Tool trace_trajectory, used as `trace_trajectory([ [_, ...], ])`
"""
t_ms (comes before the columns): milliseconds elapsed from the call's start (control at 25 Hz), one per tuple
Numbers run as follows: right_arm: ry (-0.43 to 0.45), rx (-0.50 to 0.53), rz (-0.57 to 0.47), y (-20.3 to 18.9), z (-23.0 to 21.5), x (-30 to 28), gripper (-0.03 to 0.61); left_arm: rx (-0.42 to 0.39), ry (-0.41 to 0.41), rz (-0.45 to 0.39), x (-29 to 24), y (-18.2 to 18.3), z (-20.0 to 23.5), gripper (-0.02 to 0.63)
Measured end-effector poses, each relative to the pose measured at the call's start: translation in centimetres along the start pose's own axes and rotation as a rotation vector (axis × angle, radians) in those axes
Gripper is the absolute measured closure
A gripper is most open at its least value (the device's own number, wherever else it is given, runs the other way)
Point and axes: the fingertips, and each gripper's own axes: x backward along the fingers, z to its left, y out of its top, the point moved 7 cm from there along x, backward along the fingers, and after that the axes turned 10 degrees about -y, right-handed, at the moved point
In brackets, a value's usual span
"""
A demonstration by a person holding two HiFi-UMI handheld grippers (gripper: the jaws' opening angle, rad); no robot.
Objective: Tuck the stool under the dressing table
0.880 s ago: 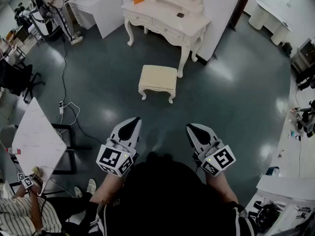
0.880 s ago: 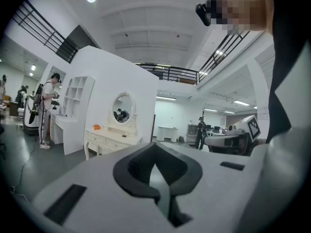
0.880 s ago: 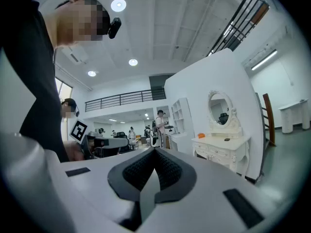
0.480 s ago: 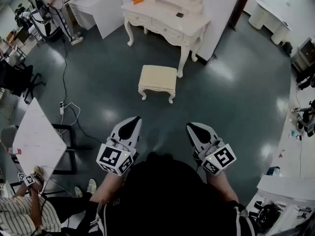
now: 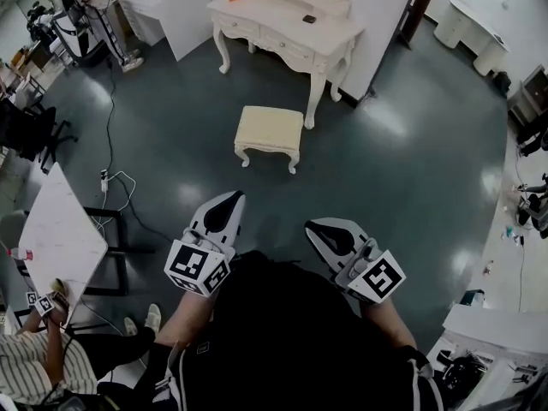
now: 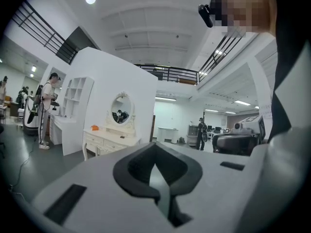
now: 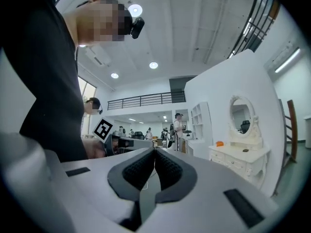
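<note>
A cream cushioned stool (image 5: pixel 270 131) stands on the dark floor, in front of the white dressing table (image 5: pixel 287 28) and apart from it. The table with its oval mirror also shows in the left gripper view (image 6: pixel 109 140) and in the right gripper view (image 7: pixel 240 159). My left gripper (image 5: pixel 229 197) is shut and empty, held near my body well short of the stool. My right gripper (image 5: pixel 310 227) is shut and empty too, its tip angled inward to the left. Both jaw pairs meet with nothing between them (image 6: pixel 155 144) (image 7: pixel 155 150).
A white desk (image 5: pixel 60 238) stands at the left with a seated person (image 5: pixel 38 358) by it. A cable (image 5: pixel 116 187) runs over the floor to the left of the stool. White cabinets (image 5: pixel 167 11) stand behind, and a white partition wall (image 5: pixel 385 7) backs the dressing table.
My right gripper has swung inward to the left and now points more toward the stool. The head view has shifted slightly; the stool and the left gripper keep their places.
</note>
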Motion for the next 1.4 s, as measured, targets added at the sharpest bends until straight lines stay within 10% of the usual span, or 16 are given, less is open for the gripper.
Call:
trace_trajectory([
  [520, -0.061, -0.107, 0.017, -1.0, -6.7, -2.4, 0.558, 0.015, -0.002, 0.016, -4.0, -0.2, 3.5, 0.609],
  [1400, -0.196, -0.219, 0.047, -2.0, -20.4, -25.5, 0.558, 0.048, -0.091, 0.055, -14.8, 3.7, 29.0, 0.609],
])
